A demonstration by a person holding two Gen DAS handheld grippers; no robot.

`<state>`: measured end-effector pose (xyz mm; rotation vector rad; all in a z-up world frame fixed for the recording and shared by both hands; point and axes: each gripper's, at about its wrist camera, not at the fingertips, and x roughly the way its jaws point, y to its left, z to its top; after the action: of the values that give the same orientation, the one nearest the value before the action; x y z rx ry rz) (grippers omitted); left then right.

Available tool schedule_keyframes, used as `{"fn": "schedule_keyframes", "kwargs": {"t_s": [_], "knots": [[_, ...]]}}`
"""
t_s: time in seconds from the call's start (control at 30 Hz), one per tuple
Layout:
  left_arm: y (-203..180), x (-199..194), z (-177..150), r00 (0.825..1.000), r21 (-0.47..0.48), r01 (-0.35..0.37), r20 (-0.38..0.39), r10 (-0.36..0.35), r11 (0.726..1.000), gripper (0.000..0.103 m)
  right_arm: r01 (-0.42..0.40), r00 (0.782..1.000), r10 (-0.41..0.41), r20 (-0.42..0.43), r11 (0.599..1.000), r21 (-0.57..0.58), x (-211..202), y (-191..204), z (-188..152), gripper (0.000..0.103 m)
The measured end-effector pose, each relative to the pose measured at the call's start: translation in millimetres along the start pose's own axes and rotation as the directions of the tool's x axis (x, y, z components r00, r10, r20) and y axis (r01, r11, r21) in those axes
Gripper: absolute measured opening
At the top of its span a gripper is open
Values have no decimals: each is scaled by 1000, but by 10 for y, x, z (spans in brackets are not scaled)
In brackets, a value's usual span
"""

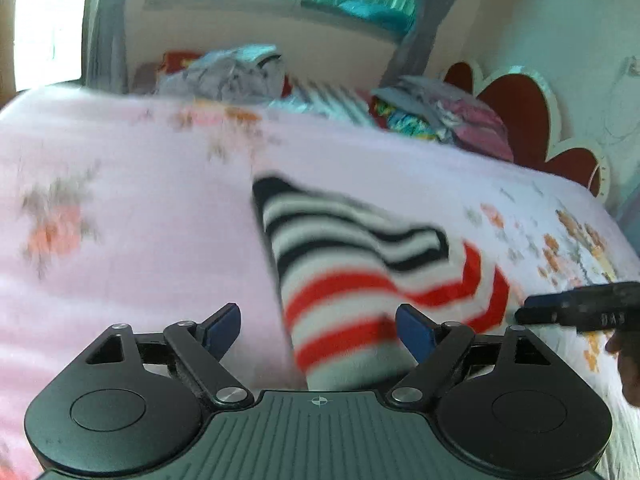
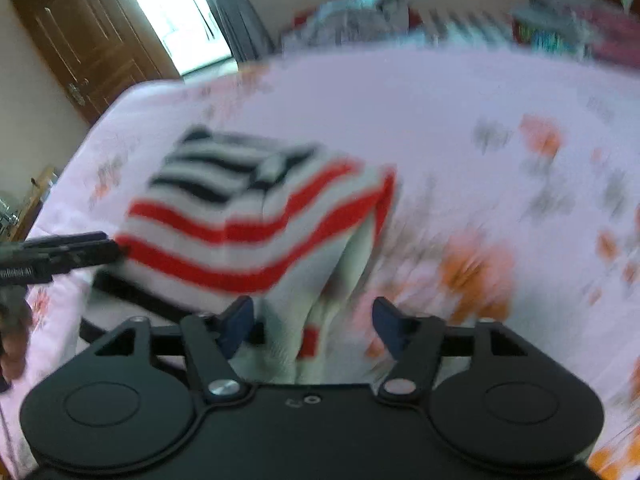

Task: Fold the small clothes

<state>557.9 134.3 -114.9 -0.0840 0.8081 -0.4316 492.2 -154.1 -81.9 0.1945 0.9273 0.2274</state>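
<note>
A small striped garment [image 1: 352,264], black-and-white at the far end and red-and-white nearer, lies partly folded on the pink floral bedsheet [image 1: 140,240]. My left gripper [image 1: 320,330] stands open, its blue pads wide apart, with the garment's near white end between them and a clear gap at the left pad. In the right wrist view the same garment [image 2: 248,208] lies ahead. My right gripper [image 2: 314,326] is open over the garment's white lower edge, its pads not pressing on the cloth. Each gripper's tip shows in the other view: right gripper [image 1: 532,312], left gripper [image 2: 100,246]. Both views are blurred.
Heaps of loose clothes [image 1: 240,72] lie along the bed's far edge, more of them [image 1: 448,120] by the red-and-white headboard [image 1: 520,108]. A brown door [image 2: 80,48] and a bright doorway stand beyond the bed's left side. A person's hand [image 2: 12,332] holds the left gripper.
</note>
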Motion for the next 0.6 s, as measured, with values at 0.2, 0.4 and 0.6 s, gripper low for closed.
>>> {"fn": "schedule_keyframes", "kwargs": {"t_s": [0.2,0.4,0.6], "knots": [[-182,497,313,996,104,45,-79,-37,994,51,14,1000,-11,25,995,-98,235,157,394,28],[-367,807,228,988,191,5,-151,24,982,50,131,989,-143,-26,956,-262,755,226,370,22],[-418,737,209,988,214,-23,-142,54,977,51,143,988,-152,-17,958,-248,751,194,326,22]]}}
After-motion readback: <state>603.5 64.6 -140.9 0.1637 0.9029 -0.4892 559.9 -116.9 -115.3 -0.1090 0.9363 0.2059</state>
